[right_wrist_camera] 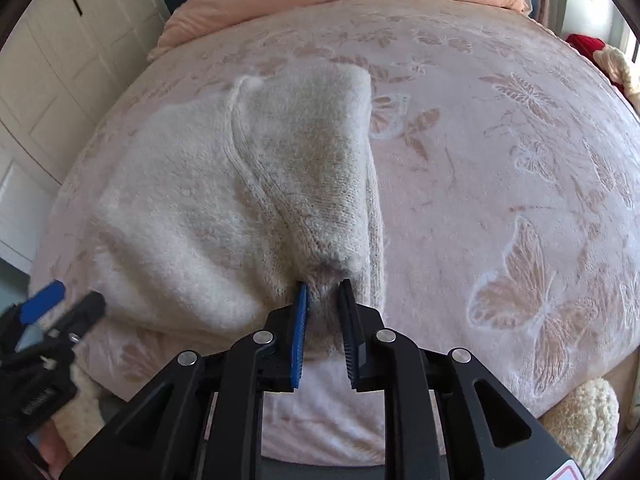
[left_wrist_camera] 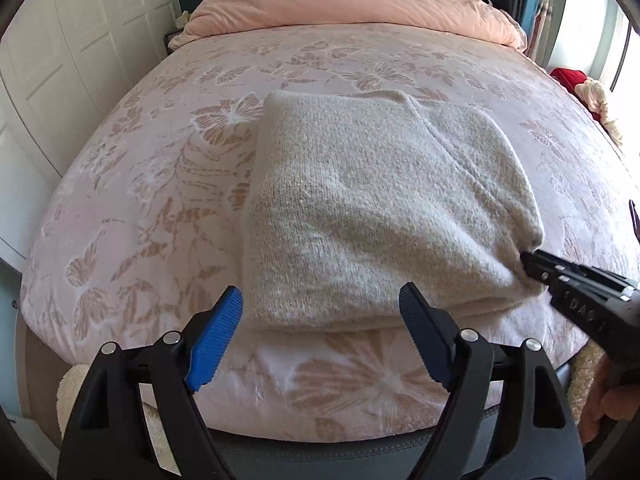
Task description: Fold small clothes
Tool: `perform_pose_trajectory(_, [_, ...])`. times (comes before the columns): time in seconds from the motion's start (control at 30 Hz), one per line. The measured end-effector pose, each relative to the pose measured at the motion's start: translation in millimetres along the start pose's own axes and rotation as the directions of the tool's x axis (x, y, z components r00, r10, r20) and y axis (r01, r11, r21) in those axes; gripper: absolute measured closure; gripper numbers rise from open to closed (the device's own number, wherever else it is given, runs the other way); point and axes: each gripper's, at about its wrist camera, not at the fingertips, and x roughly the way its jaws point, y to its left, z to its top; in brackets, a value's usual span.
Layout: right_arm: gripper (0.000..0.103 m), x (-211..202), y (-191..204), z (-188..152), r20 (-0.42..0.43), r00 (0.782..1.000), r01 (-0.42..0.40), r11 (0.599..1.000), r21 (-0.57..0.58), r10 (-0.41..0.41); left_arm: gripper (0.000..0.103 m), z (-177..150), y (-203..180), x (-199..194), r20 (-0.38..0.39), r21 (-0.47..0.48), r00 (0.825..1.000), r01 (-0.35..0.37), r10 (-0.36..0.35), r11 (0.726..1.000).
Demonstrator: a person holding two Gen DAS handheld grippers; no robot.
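Folding step near its end: cream sweater (left_wrist_camera: 384, 208) lying folded in a thick rectangle at the near middle of the bed (left_wrist_camera: 132, 208), on the pink butterfly-pattern blanket.

Left tool (left_wrist_camera: 320, 320): released, jaws spread wide, hovering over the near left edge of the sweater, gripping nothing. Blue pads (left_wrist_camera: 218, 340) clear of the fabric.

Right tool (right_wrist_camera: 324, 312): at the near right corner of the sweater, knit bunched between the jaws. Jaws narrow but with a visible gap; pads (right_wrist_camera: 301, 328) appear loosened rather than clamped, so judged as releasing the corner, not holding it.

Next move, as a judgement: withdraw the right tool cleanly without dragging the corner, then flatten or square the stack, or make one more fold if a smaller bundle is wanted.

Hidden or unclear:
- Underside layers of the sweater, and sleeve positions, not visible.
- True contact of the right pads with the knit hard to confirm; fuzzy yarn masks the edges.
- Near bed edge cut off by both tools.
- Red item (left_wrist_camera: 568, 80) at far right unidentifiable.
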Motion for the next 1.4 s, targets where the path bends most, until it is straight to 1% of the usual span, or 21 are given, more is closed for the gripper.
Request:
perform_pose_trajectory(0.07, [0.081,-20.7,-0.5,-7.1,0.035,0.999,-0.019,1.000,0.011,0.019,0.023,-5.5,-0.7,-6.9,0.006,0.005,1.000,-0.011,0.011,1.000])
perform_pose_trajectory(0.1, [0.080,-29.3,-0.9,-13.3,0.048,0.999,-0.010,1.000,0.008,0.009,0.023,-8.3,-0.5,-10.5,0.012,0.002,1.000,-0.008,0.008,1.000])
perform_pose_trajectory(0.13, [0.078,-35.1,-0.6,-19.6,0.058,0.998,0.008,1.000,0.003,-0.009,0.022,-11.0,-0.5,-13.7,0.017,-0.003,1.000,-0.012,0.012,1.000])
perform_pose_trajectory(0.17, [0.071,-40.2,-1.3,-27.6,0.068,0.997,0.031,1.000,0.003,-0.031,0.020,-13.9,-0.8,-16.8,0.022,-0.007,1.000,-0.014,0.014,1.000])
perform_pose_trajectory(0.2, [0.066,-44.5,-2.0,-35.1,0.074,0.996,0.047,0.999,0.012,-0.048,0.020,-16.8,-1.9,-20.0,0.027,-0.010,1.000,-0.013,0.013,1.000])
perform_pose_trajectory(0.27, [0.047,-51.6,-4.0,-52.1,0.081,0.995,0.061,0.997,0.036,-0.064,0.018,-22.8,-4.4,-25.7,0.037,-0.011,0.999,-0.020,0.021,1.000])
perform_pose_trajectory(0.47, [0.035,-52.8,-0.6,-91.2,0.106,0.985,0.139,0.990,-0.006,-0.138,0.015,-45.3,-10.3,-35.4,0.067,-0.014,0.997,-0.041,0.042,0.999])
perform_pose_trajectory(0.6, [0.031,-49.1,6.8,-100.2,0.122,0.983,0.143,0.989,-0.032,-0.138,0.015,-62.5,-10.5,-36.2,0.082,-0.018,0.994,-0.076,0.078,0.997])
perform_pose_trajectory(0.73, [0.031,-54.9,16.8,-102.9,0.186,0.971,0.160,0.985,-0.056,-0.148,0.015,-73.8,-6.2,-36.1,0.098,-0.045,0.991,-0.085,0.089,0.995])
perform_pose_trajectory(0.83, [0.028,-56.1,19.0,-104.0,0.215,0.965,0.168,0.983,-0.068,-0.150,0.015,-78.3,-5.7,-35.4,0.109,-0.048,0.989,-0.095,0.099,0.994])
perform_pose_trajectory(0.93, [0.028,-51.3,18.0,-105.0,0.199,0.968,0.169,0.983,-0.069,-0.152,0.015,-80.5,-6.9,-33.9,0.115,-0.048,0.988,-0.101,0.106,0.994])
perform_pose_trajectory(1.2, [0.028,-42.1,7.0,-106.1,0.162,0.974,0.161,0.987,-0.015,-0.157,0.015,-84.1,-8.9,-31.0,0.113,-0.047,0.988,-0.098,0.103,0.994])
perform_pose_trajectory(1.4, [0.028,-40.7,11.8,-108.5,0.162,0.974,0.167,0.985,-0.034,-0.159,0.015,-86.1,-10.2,-32.0,0.127,-0.043,0.986,-0.099,0.104,0.994])
